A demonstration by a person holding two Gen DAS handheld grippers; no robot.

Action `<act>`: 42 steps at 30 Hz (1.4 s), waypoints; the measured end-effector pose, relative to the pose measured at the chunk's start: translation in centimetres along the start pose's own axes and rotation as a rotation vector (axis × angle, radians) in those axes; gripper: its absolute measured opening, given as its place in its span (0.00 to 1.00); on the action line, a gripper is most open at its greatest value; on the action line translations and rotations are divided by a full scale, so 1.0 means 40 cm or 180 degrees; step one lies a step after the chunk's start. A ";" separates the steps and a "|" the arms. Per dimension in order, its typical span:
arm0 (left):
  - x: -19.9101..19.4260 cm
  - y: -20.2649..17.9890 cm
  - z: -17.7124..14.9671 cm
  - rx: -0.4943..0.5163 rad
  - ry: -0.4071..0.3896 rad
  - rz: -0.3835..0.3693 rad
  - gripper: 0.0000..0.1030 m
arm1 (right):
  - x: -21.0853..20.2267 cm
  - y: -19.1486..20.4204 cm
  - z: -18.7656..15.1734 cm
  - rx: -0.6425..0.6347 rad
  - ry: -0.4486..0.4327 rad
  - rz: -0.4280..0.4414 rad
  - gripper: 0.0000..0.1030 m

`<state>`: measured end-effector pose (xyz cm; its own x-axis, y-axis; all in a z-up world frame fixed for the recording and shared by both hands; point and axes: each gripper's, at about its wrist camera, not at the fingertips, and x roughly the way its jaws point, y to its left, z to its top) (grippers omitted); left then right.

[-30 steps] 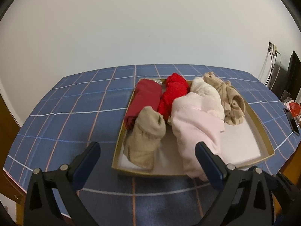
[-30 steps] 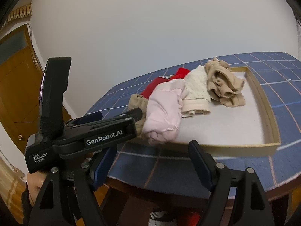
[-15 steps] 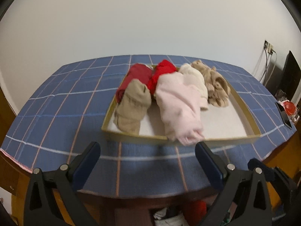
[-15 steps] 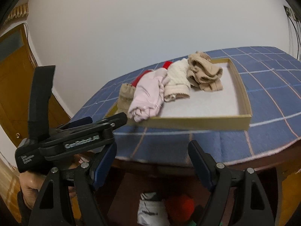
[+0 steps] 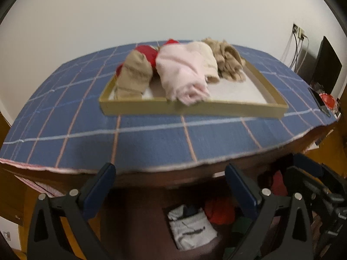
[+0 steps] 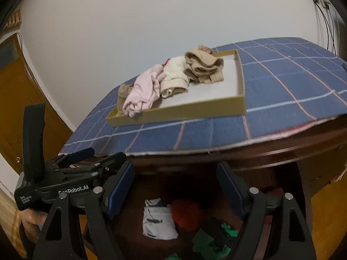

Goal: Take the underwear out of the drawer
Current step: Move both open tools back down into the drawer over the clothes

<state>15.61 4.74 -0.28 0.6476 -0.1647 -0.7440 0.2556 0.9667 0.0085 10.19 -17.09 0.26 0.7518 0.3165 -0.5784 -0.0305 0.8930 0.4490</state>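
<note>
A shallow tan drawer tray (image 5: 190, 108) (image 6: 195, 109) sits on the blue checked tablecloth (image 5: 151, 136). It holds rolled underwear: a tan piece (image 5: 133, 75), red pieces (image 5: 149, 53), a pink piece (image 5: 182, 73) (image 6: 143, 88) hanging over the front rim, a cream piece (image 6: 175, 75) and a beige piece (image 5: 229, 62) (image 6: 203, 65). My left gripper (image 5: 171, 186) is open and empty, below the table's front edge. My right gripper (image 6: 175, 184) is open and empty, also below the edge. The left gripper also shows in the right wrist view (image 6: 73, 169).
Under the table lie a white-grey cloth (image 5: 190, 227) (image 6: 158, 221), a red item (image 5: 219, 210) (image 6: 186, 212) and green fabric (image 6: 212, 238). A wooden door (image 6: 13, 108) stands at left. A dark screen (image 5: 325, 67) and cables (image 5: 297, 43) are at right.
Both grippers have pulled back and dropped from over the tray to below the table's front edge. The tray and its clothes have not moved. Both grippers stay open.
</note>
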 end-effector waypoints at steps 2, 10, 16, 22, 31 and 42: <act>0.003 -0.007 -0.021 0.0022 0.0060 -0.0018 0.99 | -0.003 -0.011 -0.013 0.0006 0.0039 -0.0002 0.78; 0.030 -0.047 -0.101 0.0210 0.0353 -0.0001 0.99 | 0.001 -0.064 -0.071 0.0183 0.0269 -0.0026 0.78; 0.066 -0.063 -0.155 0.0222 0.0693 -0.0087 0.99 | -0.009 -0.073 -0.110 0.0223 0.0335 -0.0020 0.78; 0.117 -0.085 -0.186 0.0253 0.1029 -0.0084 0.99 | -0.017 -0.073 -0.133 0.0245 0.0381 0.0017 0.78; 0.229 -0.097 -0.215 0.0316 0.1559 -0.0048 0.90 | -0.030 -0.069 -0.144 0.0230 0.0388 0.0037 0.78; 0.304 -0.082 -0.230 0.0270 0.2055 -0.0240 0.75 | 0.047 -0.077 -0.127 0.0244 0.0782 -0.0009 0.78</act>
<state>16.04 1.34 -15.49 0.0715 -0.0552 -0.9959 0.3563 0.9340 -0.0262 8.35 -17.61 -5.69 0.5690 0.3905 -0.7237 0.0285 0.8702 0.4919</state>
